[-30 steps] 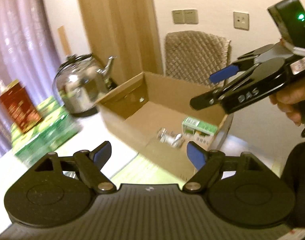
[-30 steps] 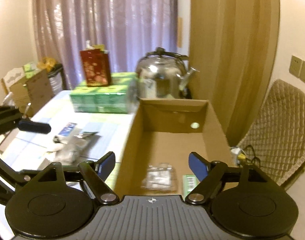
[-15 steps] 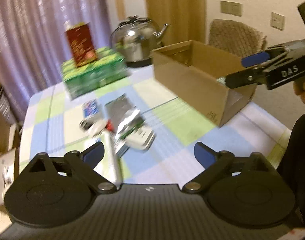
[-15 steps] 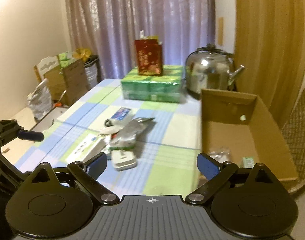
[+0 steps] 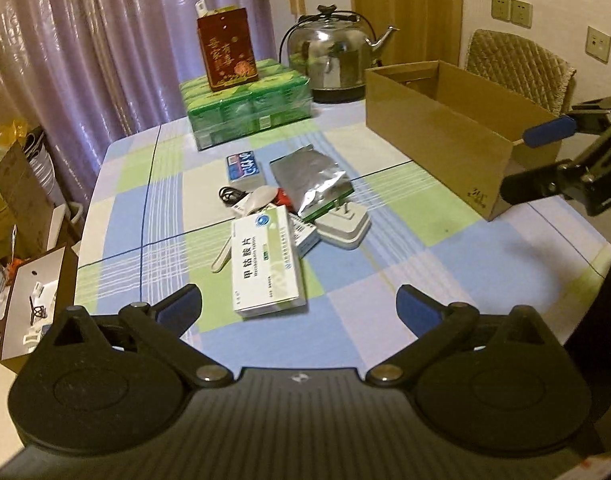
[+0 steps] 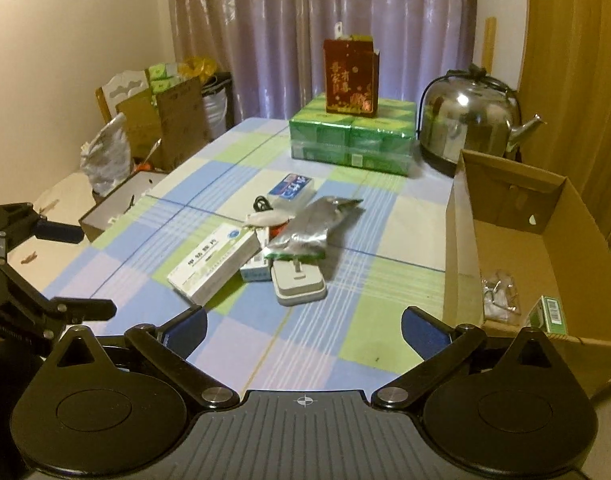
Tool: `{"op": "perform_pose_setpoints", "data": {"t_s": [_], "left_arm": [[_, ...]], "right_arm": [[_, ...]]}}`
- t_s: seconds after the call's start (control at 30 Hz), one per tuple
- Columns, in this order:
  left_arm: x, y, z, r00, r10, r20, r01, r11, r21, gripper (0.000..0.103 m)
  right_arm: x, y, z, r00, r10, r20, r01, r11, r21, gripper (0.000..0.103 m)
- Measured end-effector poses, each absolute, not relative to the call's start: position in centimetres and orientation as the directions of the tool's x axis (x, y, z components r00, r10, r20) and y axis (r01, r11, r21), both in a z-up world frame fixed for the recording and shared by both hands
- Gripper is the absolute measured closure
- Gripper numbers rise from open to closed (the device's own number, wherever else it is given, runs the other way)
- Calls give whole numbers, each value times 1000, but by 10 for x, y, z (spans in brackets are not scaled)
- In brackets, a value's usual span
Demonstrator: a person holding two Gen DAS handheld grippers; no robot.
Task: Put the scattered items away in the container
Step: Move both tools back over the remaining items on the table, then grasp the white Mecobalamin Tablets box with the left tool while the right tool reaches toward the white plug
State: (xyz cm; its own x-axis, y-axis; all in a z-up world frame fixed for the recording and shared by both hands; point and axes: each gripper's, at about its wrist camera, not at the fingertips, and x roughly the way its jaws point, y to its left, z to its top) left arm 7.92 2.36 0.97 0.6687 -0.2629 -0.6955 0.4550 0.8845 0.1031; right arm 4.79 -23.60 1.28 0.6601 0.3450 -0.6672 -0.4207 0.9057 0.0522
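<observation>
Both grippers empty, fingers spread; left gripper (image 5: 299, 306) nears medicine box (image 5: 265, 262), risking nudging the pile at 12 o'clock.

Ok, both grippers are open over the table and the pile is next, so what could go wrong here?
The white medicine box leans on smaller items, so lifting it could scatter them. The silver foil pouch overlaps the white plug adapter; grabbing the adapter may drag the pouch. The cardboard box has a tall near wall, so a low carry by the right gripper might hit it.
</observation>
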Motion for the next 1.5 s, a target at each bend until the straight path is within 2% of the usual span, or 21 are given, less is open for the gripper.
{"op": "perform_pose_setpoints", "data": {"t_s": [0.53, 1.13, 1.5], "left_arm": [[130, 24, -20, 615, -228, -755, 420, 905, 70, 1], [207, 21, -73, 563, -239, -791, 397, 918, 5, 2], [234, 23, -93, 540, -295, -788, 365, 926, -96, 11]], "right_arm": [[90, -225, -27, 593, 337, -732, -456, 889, 40, 2], [171, -211, -88, 534, 368, -761, -504, 861, 63, 2], [190, -210, -121, 486, 358, -797, -525, 849, 60, 2]]}}
